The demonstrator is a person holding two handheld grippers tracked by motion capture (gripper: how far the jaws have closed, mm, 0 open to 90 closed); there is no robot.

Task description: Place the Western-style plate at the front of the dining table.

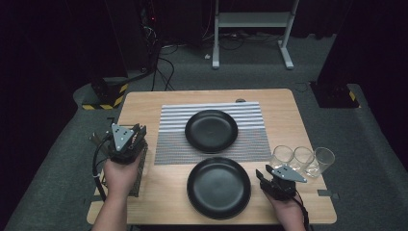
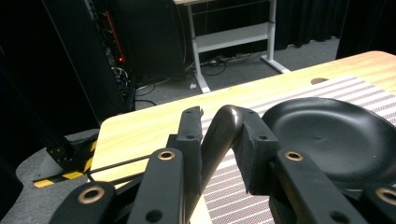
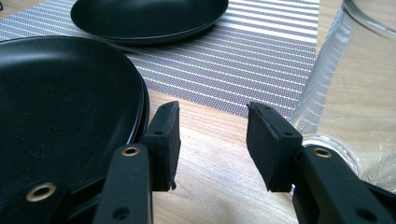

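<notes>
My left gripper (image 2: 219, 140) has its jaws clamped on a curved dark handle (image 2: 223, 133), held at the table's left edge beside the striped placemat (image 1: 211, 127). My right gripper (image 3: 212, 140) stands half open on nothing (pads apart over bare wood), just right of the near black plate (image 1: 219, 187), with the glasses (image 1: 303, 160) close by.

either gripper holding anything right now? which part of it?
Left gripper is shut on a dark, curved, glossy handle-like piece, gripped near its bend; what it belongs to cannot be told. Right gripper stands open over bare wood, holding nothing.
</notes>
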